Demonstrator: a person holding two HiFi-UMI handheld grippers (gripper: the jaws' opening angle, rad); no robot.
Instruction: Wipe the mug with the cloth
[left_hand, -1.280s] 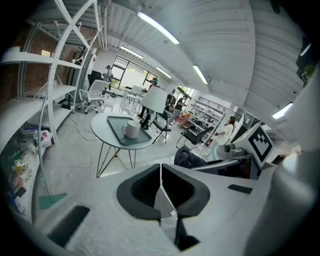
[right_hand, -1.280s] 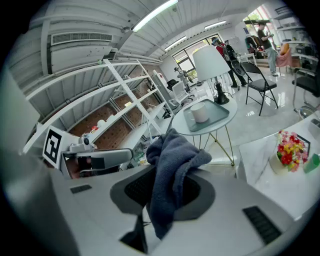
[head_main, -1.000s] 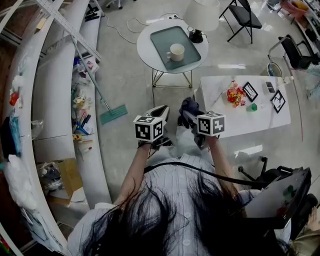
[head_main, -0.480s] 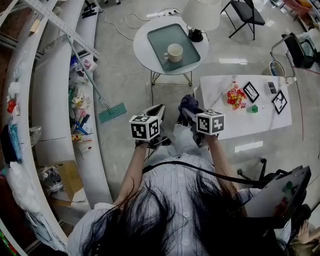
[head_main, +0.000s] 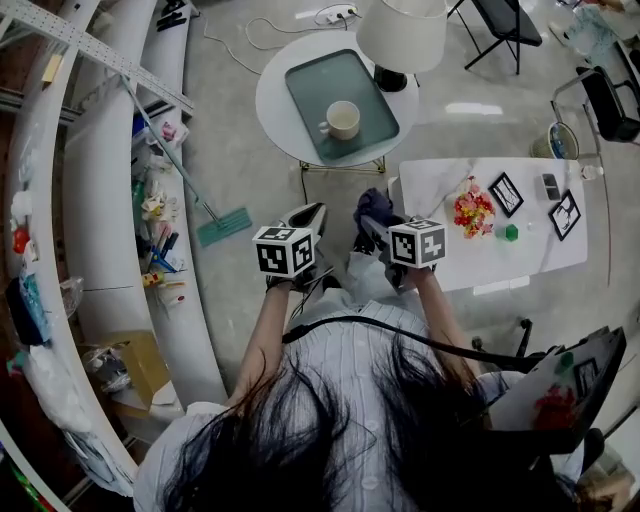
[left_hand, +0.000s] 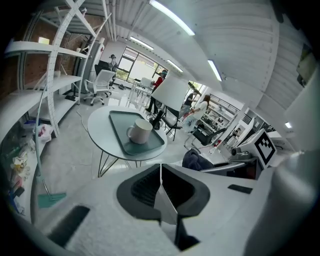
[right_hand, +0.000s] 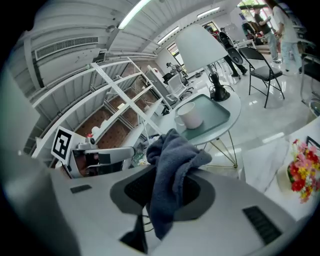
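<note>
Hair, long and dark (head_main: 300, 440), fills the bottom of the head view above a pale striped shirt (head_main: 350, 360), and two bare forearms reach up from it to the middle of the frame. The left gripper (head_main: 313, 213), with its black-and-white marker cube, sits just left of centre; in the left gripper view (left_hand: 160, 170) its fingers are clenched flat against each other with nothing between them. Just beside it at centre right, the right gripper (head_main: 368, 222) has its fingers grasping a dark blue-grey terry cloth (head_main: 372, 204). In the right gripper view the cloth (right_hand: 172, 165) bunches above the fingertips and hangs down between the fingers. Both grippers are in the air over the grey floor, well apart from the tables. At right of centre in the head view stands a white marble-topped rectangular table (head_main: 440, 190) carrying a bunch of red and yellow flowers (head_main: 473, 212) and two small black-framed pictures (head_main: 506, 193). At left a teal-headed flat mop (head_main: 225, 227) rests on the floor, its handle leaning on curved white shelves (head_main: 110, 200). Farther off, at upper centre, a round white table (head_main: 272, 100) on thin metal legs holds a grey-green rectangular tray (head_main: 310, 90). The cream ceramic mug (head_main: 343, 119) stands upright on this tray with its handle toward the frame's left. A white-shaded lamp (head_main: 402, 32) rises at the table's right edge.
</note>
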